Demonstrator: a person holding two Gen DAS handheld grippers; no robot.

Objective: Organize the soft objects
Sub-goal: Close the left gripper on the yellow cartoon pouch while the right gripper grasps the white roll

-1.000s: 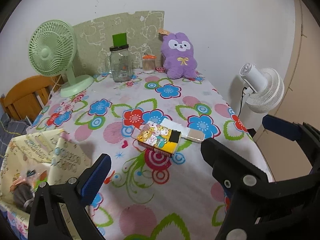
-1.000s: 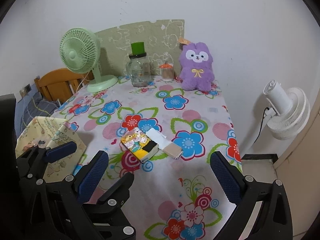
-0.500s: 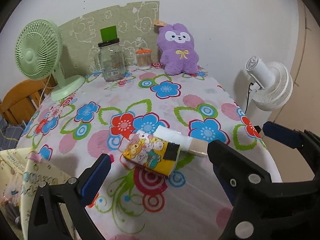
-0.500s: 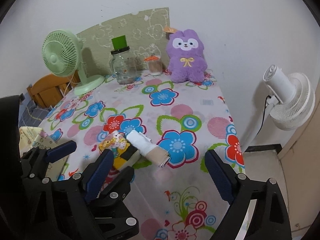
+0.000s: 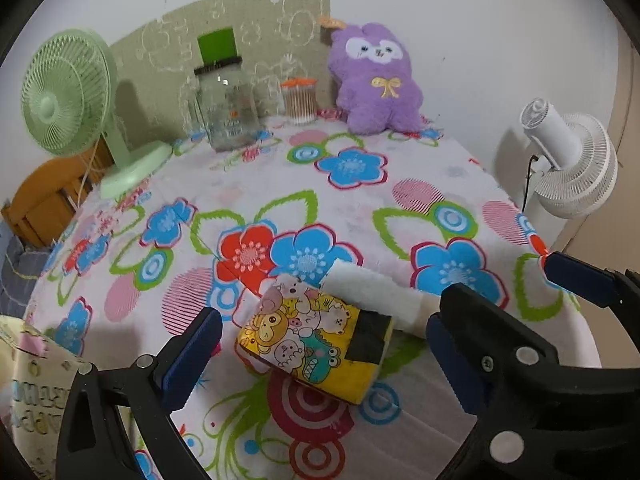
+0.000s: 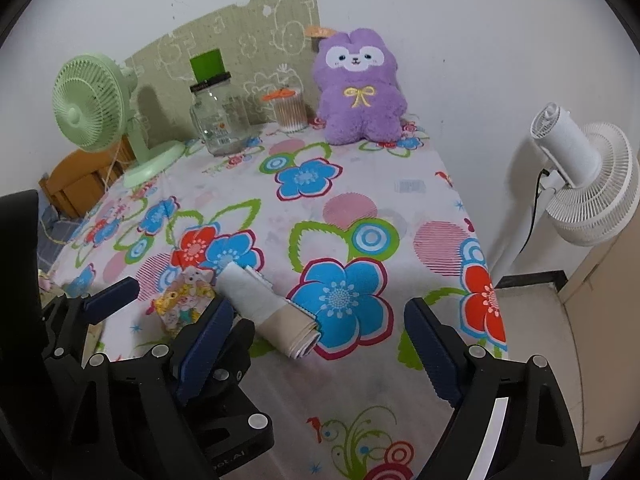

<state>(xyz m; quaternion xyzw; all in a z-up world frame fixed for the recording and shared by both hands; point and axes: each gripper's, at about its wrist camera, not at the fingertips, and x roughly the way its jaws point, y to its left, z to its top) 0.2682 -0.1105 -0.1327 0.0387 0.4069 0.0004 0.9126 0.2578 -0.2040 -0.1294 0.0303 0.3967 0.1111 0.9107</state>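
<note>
A folded yellow cartoon-print cloth (image 5: 316, 340) lies on the flowered tablecloth (image 5: 360, 208), with a rolled white-and-beige cloth (image 5: 380, 296) touching its far right side. My left gripper (image 5: 320, 348) is open, its jaws standing on either side of the yellow cloth. My right gripper (image 6: 320, 332) is open just before the roll (image 6: 272, 308), with the yellow cloth (image 6: 184, 300) partly hidden behind the left gripper. A purple plush bunny (image 6: 356, 88) sits upright at the table's far edge by the wall.
A green desk fan (image 5: 72, 108), a glass jar (image 5: 224, 100) and a cotton-swab tub (image 5: 298, 100) stand along the back. A white floor fan (image 6: 580, 176) stands right of the table. A printed fabric bag (image 5: 28, 380) sits at the lower left. A wooden chair (image 6: 80, 184) stands left.
Both grippers have moved forward and down toward the two cloths. The left jaws now flank the yellow cloth; the right gripper is close to the roll. Nothing was grasped.
</note>
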